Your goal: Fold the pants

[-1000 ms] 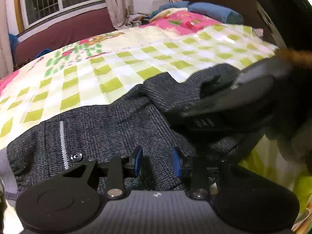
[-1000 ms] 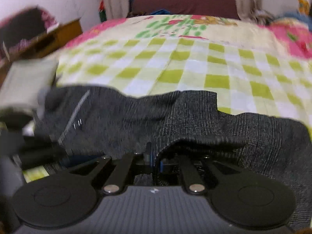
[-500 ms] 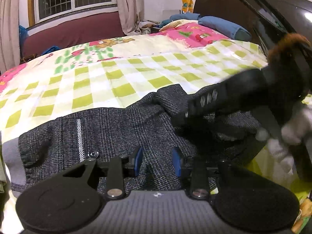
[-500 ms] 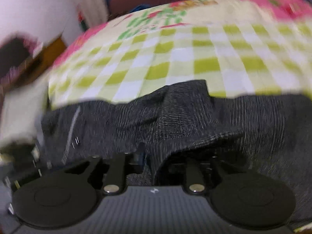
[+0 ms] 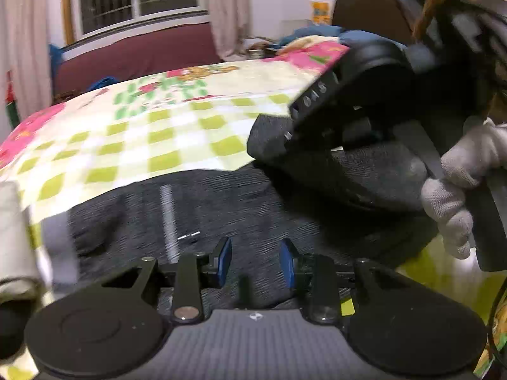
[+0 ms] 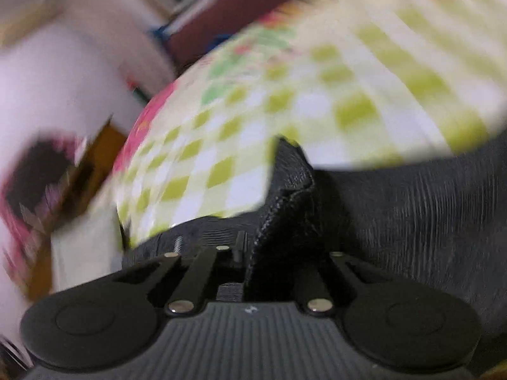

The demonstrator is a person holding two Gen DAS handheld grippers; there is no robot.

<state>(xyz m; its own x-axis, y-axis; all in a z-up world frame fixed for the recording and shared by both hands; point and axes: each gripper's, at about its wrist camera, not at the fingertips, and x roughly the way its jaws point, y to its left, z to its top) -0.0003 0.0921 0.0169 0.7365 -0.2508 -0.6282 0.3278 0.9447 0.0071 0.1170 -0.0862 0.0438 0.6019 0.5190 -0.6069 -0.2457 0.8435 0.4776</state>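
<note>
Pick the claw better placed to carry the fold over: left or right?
Right. The right claw is already shut on a raised flap of the pants, lifted off the checked bedspread. The left claw is open over the flat waist end, holding nothing, probably best kept there.

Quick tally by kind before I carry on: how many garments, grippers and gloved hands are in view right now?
Garments: 1, the grey pants, lying on the checked bedspread.
Grippers: 2, the left gripper with jaws apart and holding nothing, and the right gripper with jaws closed on a fold of the pants.
Gloved hands: 1, the white-gloved hand on the right gripper's handle.
Total: 4.
</note>
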